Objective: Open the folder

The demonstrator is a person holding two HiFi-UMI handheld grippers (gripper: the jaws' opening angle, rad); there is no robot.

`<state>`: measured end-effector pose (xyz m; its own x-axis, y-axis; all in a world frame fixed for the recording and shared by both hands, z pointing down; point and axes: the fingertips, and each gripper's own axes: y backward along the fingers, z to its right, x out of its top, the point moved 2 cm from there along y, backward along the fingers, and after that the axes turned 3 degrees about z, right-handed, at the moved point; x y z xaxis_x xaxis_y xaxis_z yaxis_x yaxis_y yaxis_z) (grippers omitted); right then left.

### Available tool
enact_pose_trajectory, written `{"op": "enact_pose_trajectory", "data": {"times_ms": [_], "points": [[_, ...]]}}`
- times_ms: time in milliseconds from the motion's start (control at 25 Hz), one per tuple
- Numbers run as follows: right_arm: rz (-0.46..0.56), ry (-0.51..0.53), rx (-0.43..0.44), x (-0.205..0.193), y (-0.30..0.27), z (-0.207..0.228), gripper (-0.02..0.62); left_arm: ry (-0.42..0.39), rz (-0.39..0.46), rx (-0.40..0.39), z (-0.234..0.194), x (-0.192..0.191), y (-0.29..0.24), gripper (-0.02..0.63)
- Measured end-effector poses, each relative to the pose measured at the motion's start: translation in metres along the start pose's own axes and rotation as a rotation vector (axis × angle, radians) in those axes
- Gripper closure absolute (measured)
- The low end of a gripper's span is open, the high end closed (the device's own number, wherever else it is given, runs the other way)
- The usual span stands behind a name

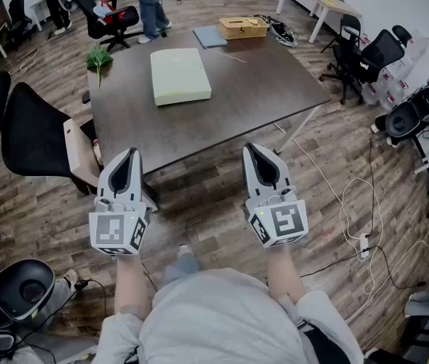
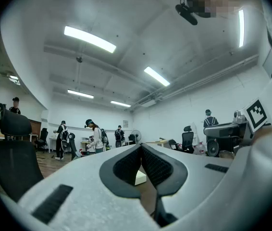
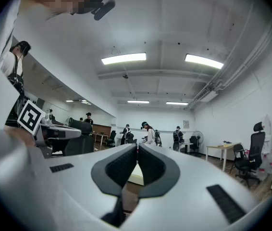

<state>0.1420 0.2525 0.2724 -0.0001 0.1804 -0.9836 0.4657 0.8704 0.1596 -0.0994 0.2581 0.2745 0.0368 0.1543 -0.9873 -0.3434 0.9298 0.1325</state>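
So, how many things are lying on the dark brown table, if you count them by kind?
Pale green rectangular folder: 1
Blue-grey flat sheet or folder: 1
Tan box: 1
Green leafy sprig: 1
Dark bundle of cables: 1
Total: 5 on the dark brown table, plus one thin thing too small to name.

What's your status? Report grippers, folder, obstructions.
Shut, empty, short of the table: left gripper, right gripper. Closed pale green folder flat on it. Nothing atop the folder.

head: steeply down, from above | gripper views: level, low (all share folder point(image 1: 180, 75))
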Motion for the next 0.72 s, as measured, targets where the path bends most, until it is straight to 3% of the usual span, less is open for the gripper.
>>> {"op": "enact_pose_trajectory", "data": {"times_ms": [720], "points": [[0.013,0.009,-0.010,-0.001,-0.020,-0.008,0.580,-0.009,0.010,0.005,-0.024,0.000,-0.007,0.598]]}}
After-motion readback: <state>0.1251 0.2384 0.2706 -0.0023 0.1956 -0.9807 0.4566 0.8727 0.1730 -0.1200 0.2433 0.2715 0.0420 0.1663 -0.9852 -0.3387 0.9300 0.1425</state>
